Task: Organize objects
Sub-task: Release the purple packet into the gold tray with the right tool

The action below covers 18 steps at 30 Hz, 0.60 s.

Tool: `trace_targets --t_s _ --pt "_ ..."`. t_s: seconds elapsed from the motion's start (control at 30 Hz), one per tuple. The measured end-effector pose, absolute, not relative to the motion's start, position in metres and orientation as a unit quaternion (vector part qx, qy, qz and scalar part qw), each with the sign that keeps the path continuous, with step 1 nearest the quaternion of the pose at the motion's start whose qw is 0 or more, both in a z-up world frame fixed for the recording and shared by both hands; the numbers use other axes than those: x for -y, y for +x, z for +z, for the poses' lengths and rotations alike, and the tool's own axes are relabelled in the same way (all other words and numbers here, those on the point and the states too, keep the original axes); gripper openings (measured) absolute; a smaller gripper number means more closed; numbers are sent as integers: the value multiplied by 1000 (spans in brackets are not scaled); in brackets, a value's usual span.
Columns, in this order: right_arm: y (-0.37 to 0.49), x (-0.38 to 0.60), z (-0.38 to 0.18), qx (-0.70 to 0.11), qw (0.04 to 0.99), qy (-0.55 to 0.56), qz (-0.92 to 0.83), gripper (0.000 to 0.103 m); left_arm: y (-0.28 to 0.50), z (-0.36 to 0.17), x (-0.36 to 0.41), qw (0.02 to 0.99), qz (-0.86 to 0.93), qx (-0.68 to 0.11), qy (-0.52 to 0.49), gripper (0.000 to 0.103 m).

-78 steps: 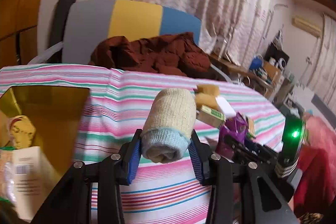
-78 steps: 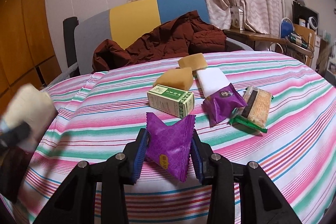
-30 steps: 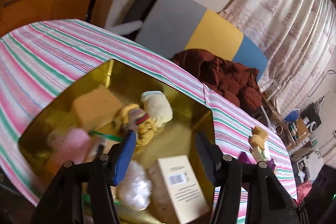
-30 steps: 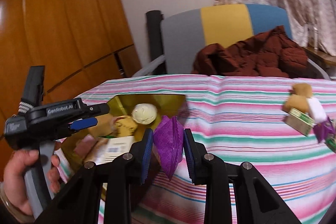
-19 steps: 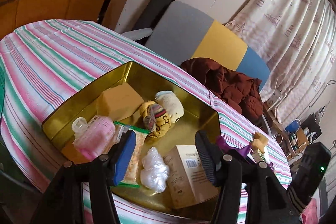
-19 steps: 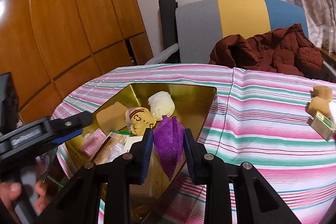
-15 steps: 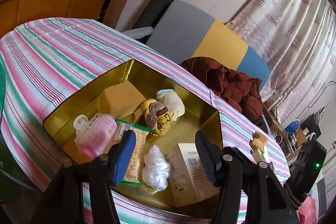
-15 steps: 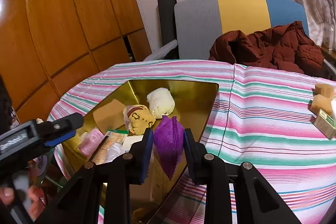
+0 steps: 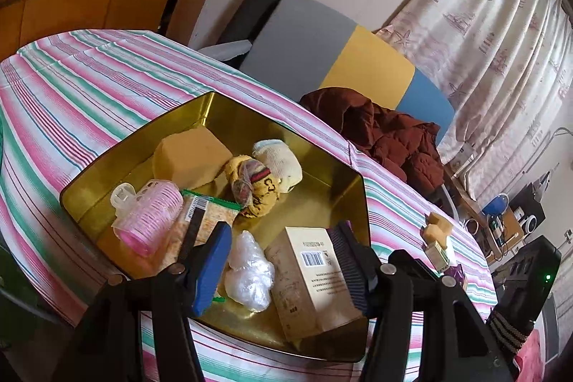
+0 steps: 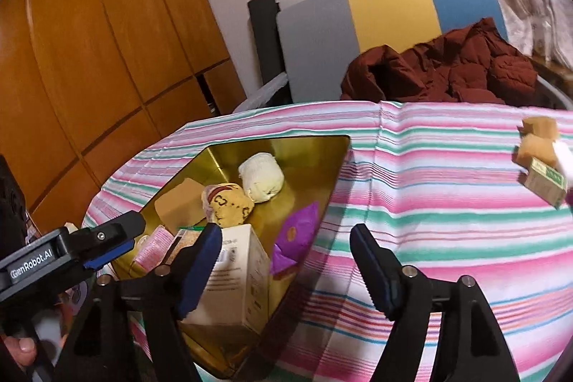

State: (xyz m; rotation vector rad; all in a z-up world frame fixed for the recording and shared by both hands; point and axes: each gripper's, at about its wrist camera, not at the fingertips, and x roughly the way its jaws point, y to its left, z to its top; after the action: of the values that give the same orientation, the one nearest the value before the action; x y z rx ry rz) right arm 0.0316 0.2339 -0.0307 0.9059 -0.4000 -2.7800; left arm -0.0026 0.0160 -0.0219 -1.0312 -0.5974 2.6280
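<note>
A gold tin tray [image 9: 324, 172] [image 10: 218, 154] sits on the striped tablecloth. It holds a cream sock roll [image 9: 277, 162] [image 10: 261, 176], a yellow patterned sock [image 9: 256, 190], a tan sponge [image 9: 191, 156], a pink hair roller [image 9: 148, 215], a snack bag [image 9: 206, 213], a clear plastic wad [image 9: 249, 272], a beige box [image 9: 309, 269] [image 10: 236, 269] and a purple packet [image 10: 297, 233] leaning on the tray's right wall. My left gripper [image 9: 281, 265] is open and empty over the tray's near side. My right gripper [image 10: 286, 265] is open just above the purple packet.
More items lie at the table's far right: tan sponges [image 10: 539, 133], a green box [image 10: 544, 183] and a purple packet [image 9: 456, 274]. A chair with a brown jacket [image 10: 440, 72] stands behind the table. Wooden panels [image 10: 89, 59] are on the left.
My right gripper has opened and let go of the purple packet, which now lies in the tray against its right wall. My left gripper stays open over the tray.
</note>
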Motion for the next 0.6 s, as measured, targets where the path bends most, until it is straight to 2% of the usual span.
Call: trace_targets --t_s 0.27,0.6 --pt "38 -246 -32 153 84 310 -935 77 3 -22 -27 133 904 190 -359 60" --pt "43 -261 -36 152 53 319 -934 84 5 -22 -39 139 903 176 -366 60"
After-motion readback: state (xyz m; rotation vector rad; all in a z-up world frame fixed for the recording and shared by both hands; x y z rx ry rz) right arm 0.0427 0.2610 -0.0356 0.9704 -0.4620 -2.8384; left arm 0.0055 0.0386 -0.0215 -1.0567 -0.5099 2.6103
